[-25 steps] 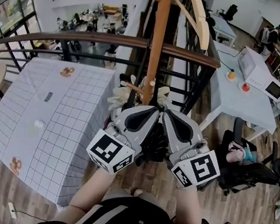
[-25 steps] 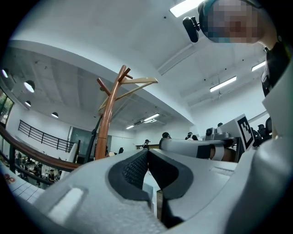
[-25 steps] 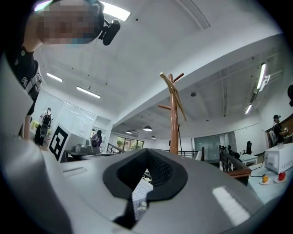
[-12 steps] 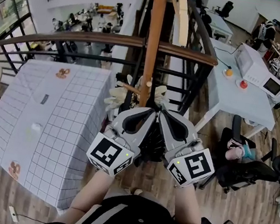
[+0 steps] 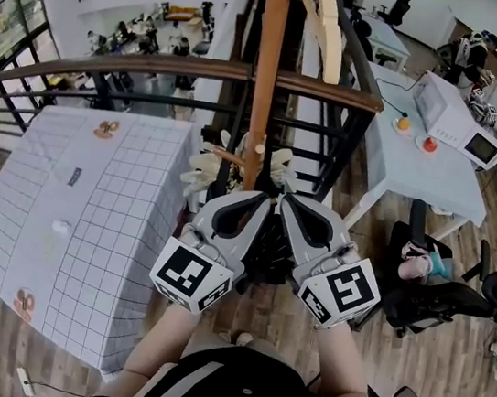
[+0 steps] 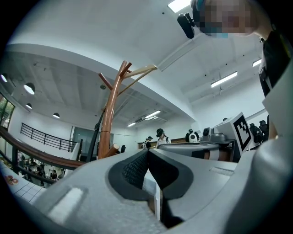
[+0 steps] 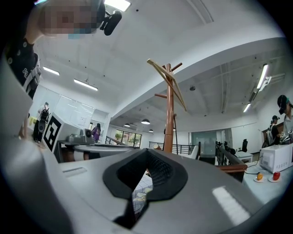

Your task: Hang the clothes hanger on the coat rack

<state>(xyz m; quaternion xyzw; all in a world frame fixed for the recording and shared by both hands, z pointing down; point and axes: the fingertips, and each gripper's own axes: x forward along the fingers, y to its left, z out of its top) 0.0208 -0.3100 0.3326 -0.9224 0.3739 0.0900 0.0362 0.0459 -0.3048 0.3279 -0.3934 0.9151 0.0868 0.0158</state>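
Observation:
The wooden coat rack (image 5: 268, 66) stands straight ahead of me, its pole rising past the railing. A pale wooden clothes hanger (image 5: 329, 18) hangs from a branch near its top. It also shows slanting across the rack (image 6: 108, 123) as the hanger (image 6: 139, 71) in the left gripper view, and against the pole (image 7: 169, 119) as the hanger (image 7: 167, 82) in the right gripper view. My left gripper (image 5: 270, 198) and right gripper (image 5: 285, 200) sit side by side, low in front of the pole, well below the hanger. Both are shut with nothing between the pads (image 6: 137, 167) (image 7: 158, 171).
A table with a grid cloth (image 5: 90, 206) stands at the left. A curved railing (image 5: 157, 64) runs behind the rack. At the right is a white table (image 5: 437, 175) with a microwave (image 5: 450, 121), with an office chair (image 5: 428, 294) below. Pale gloves (image 5: 205, 166) hang beside the pole.
Both grippers stay shut and pressed together. They sit slightly lower and to the left in the head view, and the rack and hanger have shifted left with the view.

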